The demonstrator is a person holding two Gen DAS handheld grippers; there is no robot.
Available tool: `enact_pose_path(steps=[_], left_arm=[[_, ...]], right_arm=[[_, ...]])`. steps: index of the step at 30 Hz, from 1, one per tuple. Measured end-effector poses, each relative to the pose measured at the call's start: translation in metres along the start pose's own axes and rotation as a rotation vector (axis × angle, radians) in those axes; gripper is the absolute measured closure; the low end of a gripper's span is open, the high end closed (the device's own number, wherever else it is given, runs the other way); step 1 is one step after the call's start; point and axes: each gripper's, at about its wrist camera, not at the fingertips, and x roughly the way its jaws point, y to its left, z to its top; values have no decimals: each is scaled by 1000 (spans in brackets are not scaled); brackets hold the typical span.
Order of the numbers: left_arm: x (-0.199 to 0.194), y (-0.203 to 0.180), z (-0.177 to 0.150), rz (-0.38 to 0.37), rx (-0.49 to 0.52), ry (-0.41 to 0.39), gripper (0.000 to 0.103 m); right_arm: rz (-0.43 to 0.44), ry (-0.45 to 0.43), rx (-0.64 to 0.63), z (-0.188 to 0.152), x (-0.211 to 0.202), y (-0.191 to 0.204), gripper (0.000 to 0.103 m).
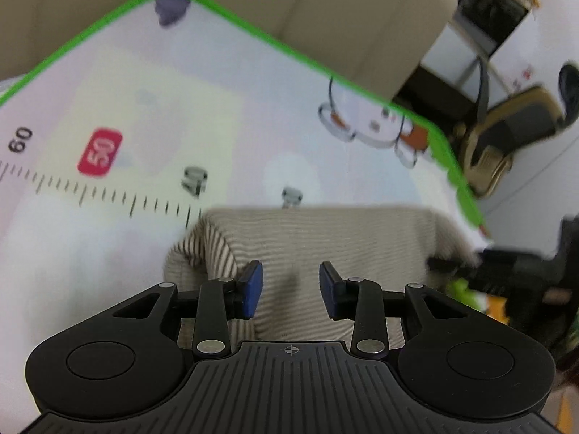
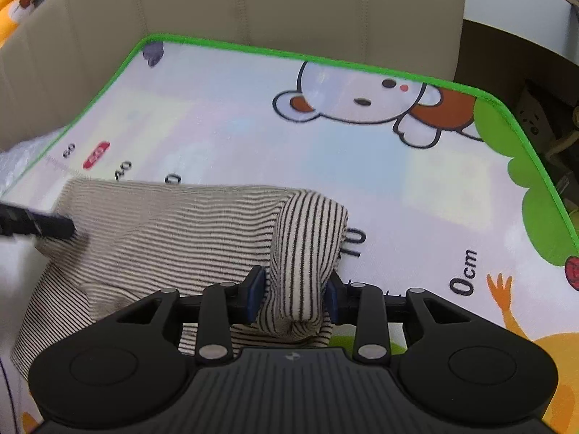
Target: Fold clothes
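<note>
A beige garment with thin dark stripes (image 2: 173, 238) lies on a cartoon play mat (image 2: 416, 188) with a green border and a printed ruler. My right gripper (image 2: 294, 291) is shut on a bunched fold of the garment (image 2: 307, 253), which stands up between the blue pads. My left gripper (image 1: 291, 287) is open just above the garment (image 1: 325, 238), with cloth lying between and below the pads, not pinched. The tip of the left gripper (image 2: 39, 226) shows in the right wrist view at the garment's left edge.
A beige sofa back (image 2: 253, 3) rises behind the mat. A brown slipper (image 1: 506, 137) and dark furniture (image 1: 488, 18) lie on the floor off the mat's right edge. Crinkled plastic (image 2: 21, 159) sits left of the mat.
</note>
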Motion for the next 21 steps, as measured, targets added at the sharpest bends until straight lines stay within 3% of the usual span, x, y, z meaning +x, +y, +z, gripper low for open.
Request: enact_pose_path(steps=[4,8,12,17,21], left_arm=[[14,-3,-8,44,43,48,66],[16,-5,-11,49,73,57,65],[17,-2,-12,48,72,65,65],[17,-3,-12,53,69,71,65],[17,-2,-13,54,65,79,65]], right_arm=[[-50,-153,-32,17,-33,1,66],[11,-238,-41,26,-53,14,66],[70,-174,-59,16,-35,28,66],[58,20,-13,-13,9,25,64],[61,26,-51,-18,9,25,64]])
